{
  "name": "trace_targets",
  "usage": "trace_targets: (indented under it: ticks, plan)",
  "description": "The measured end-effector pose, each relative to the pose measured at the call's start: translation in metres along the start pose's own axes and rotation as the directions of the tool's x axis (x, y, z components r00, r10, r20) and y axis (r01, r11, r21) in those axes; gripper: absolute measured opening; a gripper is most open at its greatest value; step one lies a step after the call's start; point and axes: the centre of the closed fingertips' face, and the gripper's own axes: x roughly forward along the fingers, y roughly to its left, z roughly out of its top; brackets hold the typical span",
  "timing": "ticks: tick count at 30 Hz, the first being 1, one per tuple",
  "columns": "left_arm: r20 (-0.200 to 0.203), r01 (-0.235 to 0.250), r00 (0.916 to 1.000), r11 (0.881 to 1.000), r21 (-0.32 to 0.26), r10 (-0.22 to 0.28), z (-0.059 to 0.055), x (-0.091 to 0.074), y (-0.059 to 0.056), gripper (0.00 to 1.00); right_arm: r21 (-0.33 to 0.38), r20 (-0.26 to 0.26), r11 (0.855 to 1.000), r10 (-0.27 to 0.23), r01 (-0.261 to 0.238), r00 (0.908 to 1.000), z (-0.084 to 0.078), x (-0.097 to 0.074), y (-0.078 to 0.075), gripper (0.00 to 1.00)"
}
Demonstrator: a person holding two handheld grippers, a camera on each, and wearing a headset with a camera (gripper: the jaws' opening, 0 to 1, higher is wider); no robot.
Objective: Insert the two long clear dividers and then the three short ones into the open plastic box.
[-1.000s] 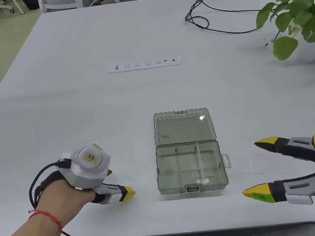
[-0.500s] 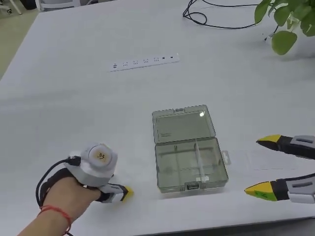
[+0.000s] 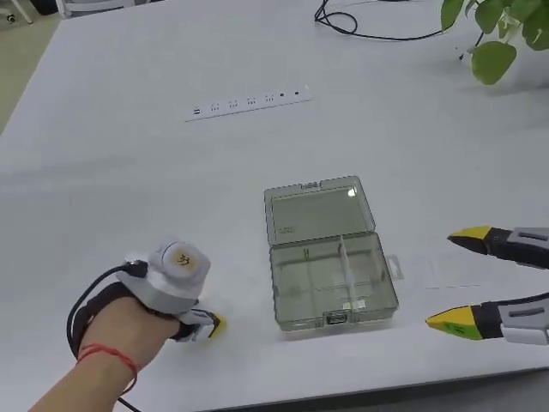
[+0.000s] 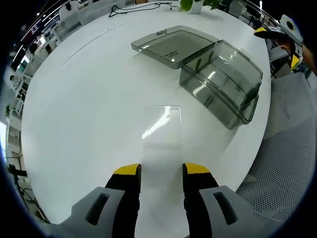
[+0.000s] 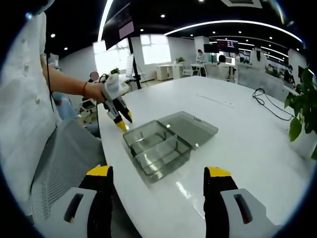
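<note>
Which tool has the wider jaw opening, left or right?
The right tool: its yellow tips stand far apart beside the box; on the left tool they sit close together.

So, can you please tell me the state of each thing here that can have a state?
Plastic box: lid open, laid back flat; a divider stands inside.
Clear divider: lying flat on the table, not inserted.
Left claw: slightly open, empty.
Right claw: wide open, empty.
</note>
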Motion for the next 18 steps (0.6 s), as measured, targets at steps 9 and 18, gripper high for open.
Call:
trace_targets:
  ticks: [9, 18]
  plan:
    - [-0.021, 0.013, 0.9997, 1.000, 0.001, -0.013, 0.0002, 0.0002, 0.0001, 0.31, 0.008, -0.008, 1.000, -0.008, 0.008, 0.9999, -0.0044, -0.0001, 0.0002, 0.75]
    - [0.002, 0.046, 0.9989, 0.998, -0.044, -0.046, 0.0025, -0.0006, -0.0023, 0.30, 0.007, -0.011, 1.000, -0.015, 0.015, 0.9998, -0.0048, -0.0006, 0.0002, 0.75]
